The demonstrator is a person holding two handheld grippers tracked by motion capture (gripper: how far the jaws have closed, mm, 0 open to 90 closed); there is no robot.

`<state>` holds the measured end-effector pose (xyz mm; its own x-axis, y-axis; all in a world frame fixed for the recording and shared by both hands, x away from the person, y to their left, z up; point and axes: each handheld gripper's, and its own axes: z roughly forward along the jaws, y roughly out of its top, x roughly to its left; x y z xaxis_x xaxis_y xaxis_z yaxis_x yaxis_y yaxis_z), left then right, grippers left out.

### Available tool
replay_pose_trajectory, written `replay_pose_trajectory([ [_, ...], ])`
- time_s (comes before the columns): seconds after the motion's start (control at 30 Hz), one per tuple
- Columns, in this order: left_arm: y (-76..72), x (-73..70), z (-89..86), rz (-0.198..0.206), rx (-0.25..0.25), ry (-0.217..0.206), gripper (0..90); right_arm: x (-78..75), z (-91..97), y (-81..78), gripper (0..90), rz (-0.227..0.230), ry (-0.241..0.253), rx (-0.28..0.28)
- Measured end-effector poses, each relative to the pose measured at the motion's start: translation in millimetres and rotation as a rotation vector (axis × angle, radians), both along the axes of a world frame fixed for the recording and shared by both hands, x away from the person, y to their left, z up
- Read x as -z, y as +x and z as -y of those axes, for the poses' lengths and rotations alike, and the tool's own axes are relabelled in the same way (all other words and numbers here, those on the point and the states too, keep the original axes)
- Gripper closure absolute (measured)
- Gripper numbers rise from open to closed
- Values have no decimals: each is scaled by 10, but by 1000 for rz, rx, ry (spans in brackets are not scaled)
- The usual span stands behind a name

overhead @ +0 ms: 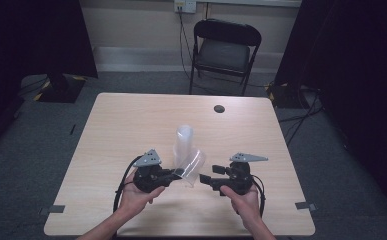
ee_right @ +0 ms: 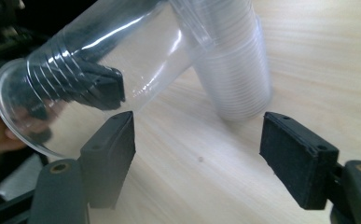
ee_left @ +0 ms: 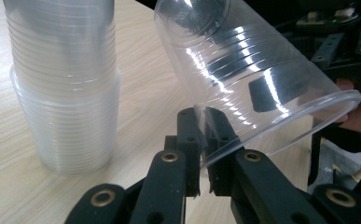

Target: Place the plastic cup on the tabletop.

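left gripper (ee_left: 204,140): i see its jaws pinching the single clear cup (ee_left: 257,70) by the rim, tilted;
right gripper (ee_right: 197,154): jaws spread, empty;
cup stack (overhead: 184,142): upright on table (overhead: 131,125)

We see both forearms bare, no sleeves or gloves in the high view. Left gripper (overhead: 173,174): black body, grey three-cornered plate on top, black cable looping off its rear. Right gripper (overhead: 206,178): same build, black w/ grey plate, cable curling behind the hand. In the left gripper view, jaws are matte black linkage arms w/ brass-coloured pivot bushings and small dark screw holes. In the right gripper view, fingers (ee_right: 297,156) are blocky black pads, corners rounded, tiny screw recesses on the top edges, brass bushing at each arm base.
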<state>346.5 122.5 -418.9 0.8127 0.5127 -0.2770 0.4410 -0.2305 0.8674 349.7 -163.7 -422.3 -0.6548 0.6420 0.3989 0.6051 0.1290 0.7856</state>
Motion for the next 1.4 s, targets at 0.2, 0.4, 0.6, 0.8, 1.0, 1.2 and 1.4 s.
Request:
replay_pose_trajectory([
  [0.2, 11, -47, -15, 10, 34, 45, 858, -54, -20, -102, 205, 117, -81, 20],
  [0.4, 45, -42, 2, 0, 72, 98, 858, -41, 61, -158, 140, 156, -122, -11],
  [0.6, 73, 5, 52, -60, 128, 148, 858, -44, 94, -204, 142, 210, -162, -31],
  [0.8, 96, 66, 68, -125, 136, 166, 857, -62, 52, -245, 144, 237, -169, -97],
  [1.0, 135, 103, 74, -205, 172, 165, 856, -96, -1, -271, 151, 280, -201, -158],
  [1.2, 173, 133, 81, -266, 209, 200, 857, -65, -77, -272, 157, 277, -197, -220],
  [1.4, 144, 178, 161, -287, 266, 246, 856, -63, -172, -285, 148, 297, -209, -277],
])
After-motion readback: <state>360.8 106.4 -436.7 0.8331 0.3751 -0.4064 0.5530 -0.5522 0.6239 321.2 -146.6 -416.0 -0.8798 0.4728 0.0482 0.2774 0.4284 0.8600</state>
